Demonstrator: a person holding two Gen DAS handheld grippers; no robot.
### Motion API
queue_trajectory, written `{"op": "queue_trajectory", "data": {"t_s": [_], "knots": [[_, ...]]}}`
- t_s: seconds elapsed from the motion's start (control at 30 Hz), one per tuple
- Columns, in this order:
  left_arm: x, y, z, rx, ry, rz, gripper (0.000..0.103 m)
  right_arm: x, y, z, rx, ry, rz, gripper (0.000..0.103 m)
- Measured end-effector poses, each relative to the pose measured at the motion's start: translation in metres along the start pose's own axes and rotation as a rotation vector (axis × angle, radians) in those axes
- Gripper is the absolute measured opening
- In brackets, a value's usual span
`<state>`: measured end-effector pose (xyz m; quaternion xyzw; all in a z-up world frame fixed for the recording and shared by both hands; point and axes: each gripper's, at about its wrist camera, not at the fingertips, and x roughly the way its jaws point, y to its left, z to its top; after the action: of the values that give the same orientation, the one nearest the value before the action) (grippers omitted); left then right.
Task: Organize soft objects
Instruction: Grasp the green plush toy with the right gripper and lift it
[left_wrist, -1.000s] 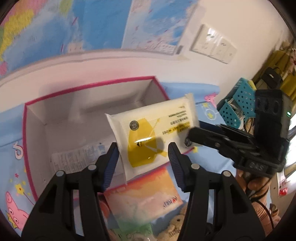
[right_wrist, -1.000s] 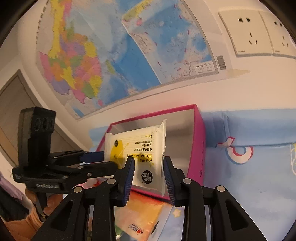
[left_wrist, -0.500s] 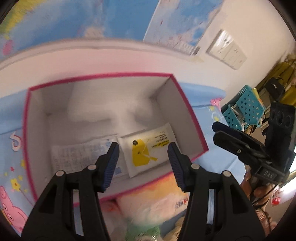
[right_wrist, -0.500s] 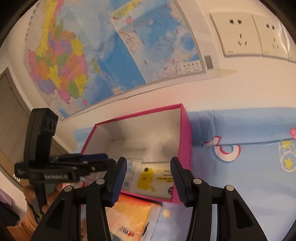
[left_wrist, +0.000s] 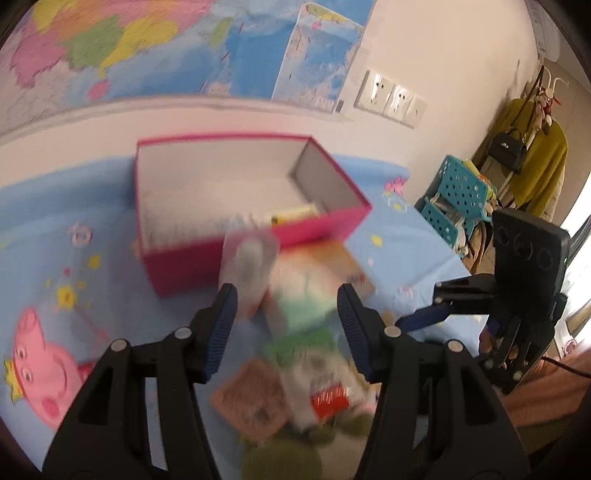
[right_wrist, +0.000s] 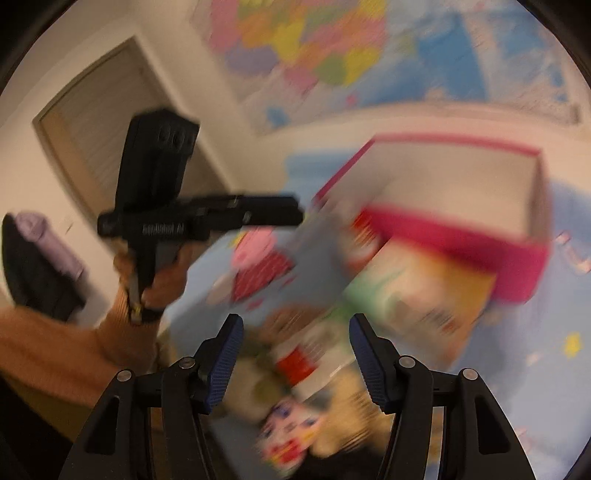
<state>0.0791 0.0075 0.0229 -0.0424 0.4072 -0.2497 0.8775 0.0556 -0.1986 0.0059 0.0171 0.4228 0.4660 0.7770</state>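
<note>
Pink box (left_wrist: 255, 236), open-topped, far centre on blue cartoon cloth (left_wrist: 55, 229); yellow-and-white packet (left_wrist: 295, 213) inside. Blurred heap of soft packets (left_wrist: 314, 317) near, just in front of box. Left gripper (left_wrist: 286, 321) over heap, jaws apart, empty. Right gripper (left_wrist: 424, 310) at right. Teal baskets (left_wrist: 458, 192) far right.

Left gripper (left_wrist: 286, 325) hangs tilted downward, jaws parted, nothing between them; right gripper (right_wrist: 295, 354) angled down, jaws just opening, empty.
</note>
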Motion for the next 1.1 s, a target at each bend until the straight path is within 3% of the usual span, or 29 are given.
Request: {"op": "queue_trajectory", "data": {"t_s": [0.17,0.33,0.5,0.6,0.63,1.0,1.1], "knots": [[-0.007,0.011,-0.037,-0.053,0.038,-0.012,0.058,0.032,0.016,-0.027,0.012,0.103,0.035,0.059],[-0.013,0.018,-0.066,-0.100,0.058,-0.028,0.058,0.053,0.015,-0.034,0.046,0.134,-0.001,0.055],[-0.020,0.026,-0.086,-0.145,0.066,-0.054,0.058,0.067,0.013,-0.032,0.061,0.136,0.000,0.037],[-0.022,0.031,-0.096,-0.164,0.079,-0.068,0.058,0.066,0.017,-0.031,0.059,0.118,0.001,0.032],[-0.023,0.033,-0.100,-0.175,0.082,-0.092,0.058,0.065,0.019,-0.030,0.058,0.107,0.003,0.021],[-0.041,0.040,-0.116,-0.204,0.063,-0.131,0.058,0.049,0.045,-0.005,0.013,0.018,0.079,0.020],[-0.052,0.039,-0.113,-0.203,0.031,-0.157,0.065,0.040,0.047,0.006,-0.004,-0.021,0.085,0.020]]}}
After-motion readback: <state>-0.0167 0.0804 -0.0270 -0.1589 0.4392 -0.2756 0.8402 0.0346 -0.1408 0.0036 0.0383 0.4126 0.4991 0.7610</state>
